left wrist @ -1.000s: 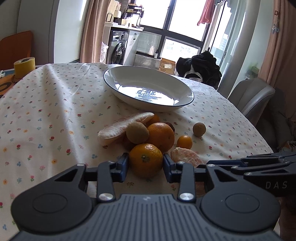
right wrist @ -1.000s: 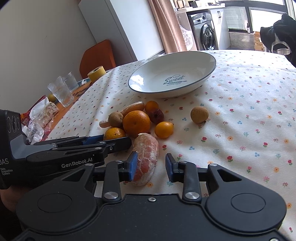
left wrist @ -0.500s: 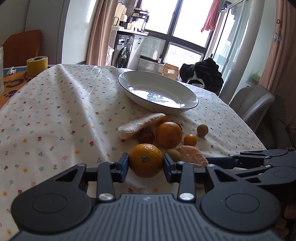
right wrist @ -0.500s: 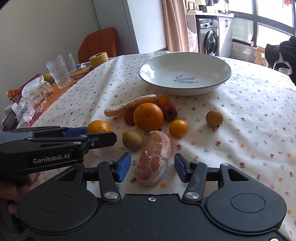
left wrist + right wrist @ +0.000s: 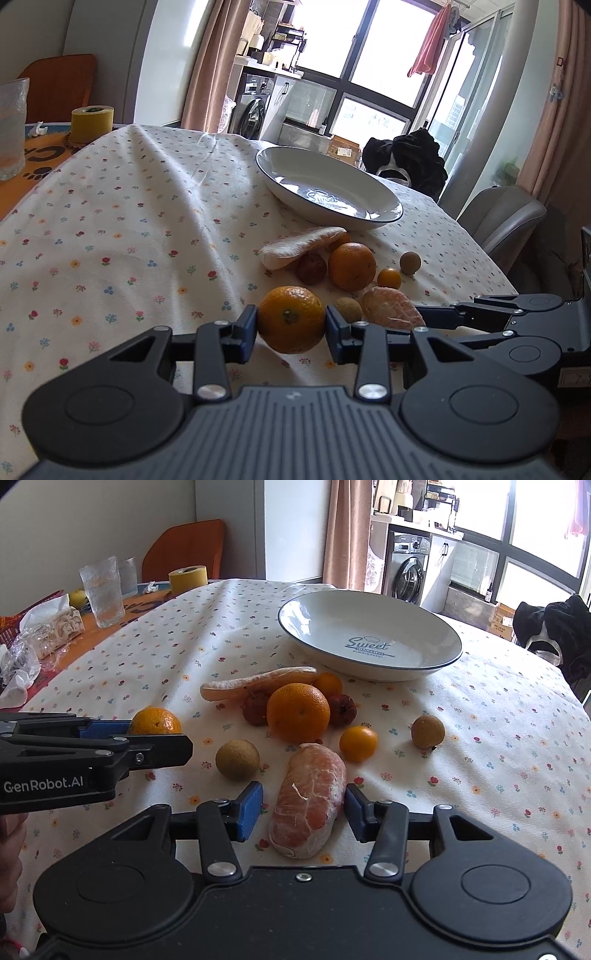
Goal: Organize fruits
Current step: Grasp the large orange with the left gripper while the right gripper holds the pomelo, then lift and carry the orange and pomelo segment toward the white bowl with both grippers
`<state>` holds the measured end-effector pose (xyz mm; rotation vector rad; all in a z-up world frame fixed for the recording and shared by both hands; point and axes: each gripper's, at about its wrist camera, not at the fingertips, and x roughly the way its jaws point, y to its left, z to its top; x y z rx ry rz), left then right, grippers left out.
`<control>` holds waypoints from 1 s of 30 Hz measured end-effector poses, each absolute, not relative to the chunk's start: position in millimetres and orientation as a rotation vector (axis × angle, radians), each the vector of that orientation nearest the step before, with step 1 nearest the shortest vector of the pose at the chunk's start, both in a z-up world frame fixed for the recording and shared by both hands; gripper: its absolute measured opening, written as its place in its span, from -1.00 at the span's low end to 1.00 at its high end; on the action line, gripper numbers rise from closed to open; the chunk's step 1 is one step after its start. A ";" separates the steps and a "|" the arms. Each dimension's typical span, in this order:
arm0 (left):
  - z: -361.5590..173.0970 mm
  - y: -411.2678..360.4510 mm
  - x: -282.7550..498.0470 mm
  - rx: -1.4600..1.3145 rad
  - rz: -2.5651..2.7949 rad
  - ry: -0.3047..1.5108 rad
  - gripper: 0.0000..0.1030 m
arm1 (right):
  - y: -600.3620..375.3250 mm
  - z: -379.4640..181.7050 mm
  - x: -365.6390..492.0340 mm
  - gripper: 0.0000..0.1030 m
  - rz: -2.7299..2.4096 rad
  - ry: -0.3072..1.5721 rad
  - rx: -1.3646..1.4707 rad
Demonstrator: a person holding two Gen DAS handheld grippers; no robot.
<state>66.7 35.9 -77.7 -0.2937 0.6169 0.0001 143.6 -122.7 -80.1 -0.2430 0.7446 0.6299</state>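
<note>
Left wrist view shows the left gripper (image 5: 291,325) with its blue pads pressed against both sides of a mandarin (image 5: 291,319), jaws clamped on it at its widest part and, it seems, carrying it just clear of the flowered tablecloth (image 5: 122,229). That fruit looks firm and round with a dimpled skin that should give the pads some bite — a hold across the middle suits it, and too hard a squeeze would only bruise it. The right gripper (image 5: 303,810) is another matter: its jaws stand apart on either side of a peeled citrus segment (image 5: 308,801) that lies on the cloth, one pad close to its flank, the other with a clear gap. I'd judge that piece soft, light and easily torn — thin membrane, juicy flesh — so it wants a gentle close across its thick middle, not the tapered end. Beyond them sit a larger orange (image 5: 297,712), two small brown longans (image 5: 237,759) (image 5: 427,732), a kumquat (image 5: 358,743) and a long pale peeled slice (image 5: 258,686), all near one another. The white plate (image 5: 295,622) waits empty behind the pile, the likely place for everything.
</note>
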 end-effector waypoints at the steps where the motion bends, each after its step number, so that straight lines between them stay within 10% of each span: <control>1: -77.6 36.1 66.1 -0.294 0.003 0.616 -0.28 | -122.7 -80.2 143.8 -0.08 0.631 0.743 -0.243; 30: -72.1 29.9 62.4 -0.278 0.026 0.620 -0.28 | -147.0 -54.7 141.3 -0.61 0.720 0.650 -0.122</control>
